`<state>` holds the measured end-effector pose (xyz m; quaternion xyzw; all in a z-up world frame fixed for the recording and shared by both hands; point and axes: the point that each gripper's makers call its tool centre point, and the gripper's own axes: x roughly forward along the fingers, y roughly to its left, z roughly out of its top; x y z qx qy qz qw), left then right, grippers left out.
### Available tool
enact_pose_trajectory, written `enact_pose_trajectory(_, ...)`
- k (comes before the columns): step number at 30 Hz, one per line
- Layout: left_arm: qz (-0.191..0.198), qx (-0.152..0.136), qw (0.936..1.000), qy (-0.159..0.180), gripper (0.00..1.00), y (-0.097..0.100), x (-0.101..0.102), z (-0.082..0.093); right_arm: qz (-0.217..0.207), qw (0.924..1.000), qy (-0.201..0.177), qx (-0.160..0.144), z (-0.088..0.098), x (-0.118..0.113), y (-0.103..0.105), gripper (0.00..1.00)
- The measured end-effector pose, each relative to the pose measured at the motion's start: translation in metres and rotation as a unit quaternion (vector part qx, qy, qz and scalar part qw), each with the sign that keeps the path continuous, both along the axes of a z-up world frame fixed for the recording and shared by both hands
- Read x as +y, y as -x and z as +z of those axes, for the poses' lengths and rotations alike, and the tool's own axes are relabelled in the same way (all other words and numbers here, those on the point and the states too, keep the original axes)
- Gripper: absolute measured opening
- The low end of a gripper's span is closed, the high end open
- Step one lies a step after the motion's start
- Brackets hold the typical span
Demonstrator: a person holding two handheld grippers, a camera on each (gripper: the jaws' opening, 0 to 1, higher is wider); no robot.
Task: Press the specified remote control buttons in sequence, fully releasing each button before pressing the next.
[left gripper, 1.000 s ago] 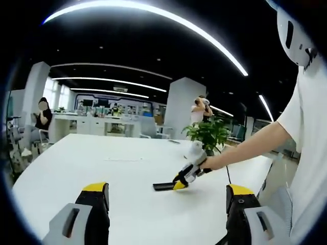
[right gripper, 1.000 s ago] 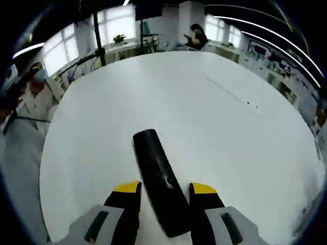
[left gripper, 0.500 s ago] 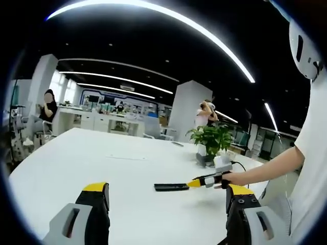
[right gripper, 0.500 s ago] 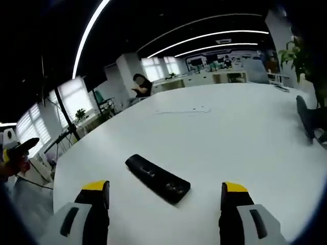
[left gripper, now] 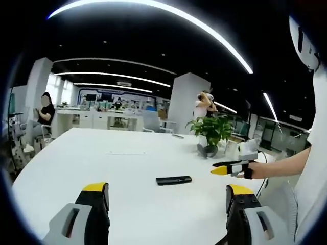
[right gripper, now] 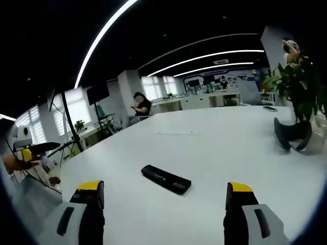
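Slim black plastic remote control (left gripper: 173, 180) (right gripper: 166, 179) lies flat on the smooth white counter (left gripper: 102, 168) (right gripper: 214, 148). Left tongs (left gripper: 166, 204) and right tongs (right gripper: 159, 204) stand wide apart, empty, short of the remote.

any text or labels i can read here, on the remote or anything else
No text can be read in either view.
Remote control: any button markings are too small and blurred to read.
Far wall displays: bright panels, any lettering too small to read.
Table: no print can be made out on it.
Right gripper, as seen from the left gripper view: yellow tips, no label legible.
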<state>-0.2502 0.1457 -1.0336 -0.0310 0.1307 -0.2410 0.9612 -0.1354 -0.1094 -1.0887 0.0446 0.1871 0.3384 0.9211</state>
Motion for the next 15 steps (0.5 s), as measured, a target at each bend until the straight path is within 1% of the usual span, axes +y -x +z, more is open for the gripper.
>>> enact_pose_trajectory(2, 0.000, -0.001, 1.0000, 0.006, 0.98, 0.000, -0.004, 0.004, -0.003, 1.0000, 0.004, -0.006, 0.007, -0.002, 0.006, 0.99)
enact_pose_trajectory(4, 0.001, -0.002, 0.9997, 0.024, 0.98, 0.001, -0.007, 0.008, -0.006, 0.9998, 0.009, -0.017, 0.014, -0.003, 0.013, 0.99)
enact_pose_trajectory(6, 0.005, -0.003, 0.9995, 0.032, 0.98, 0.002, -0.008, 0.012, -0.012, 0.9991, 0.027, -0.031, 0.023, -0.008, 0.023, 0.99)
enact_pose_trajectory(9, 0.009, -0.002, 0.9994, 0.033, 0.98, 0.002, -0.008, 0.014, -0.020, 0.9982, 0.035, -0.045, 0.032, -0.013, 0.036, 0.99)
enact_pose_trajectory(11, 0.009, -0.001, 0.9995, 0.030, 0.98, 0.004, -0.011, 0.017, -0.024, 0.9976, 0.043, -0.049, 0.038, -0.014, 0.046, 0.99)
enact_pose_trajectory(15, 0.004, 0.000, 0.9998, 0.022, 0.98, 0.005, -0.018, 0.023, -0.043, 0.9967, 0.041, -0.055, 0.050, -0.022, 0.062, 0.99)
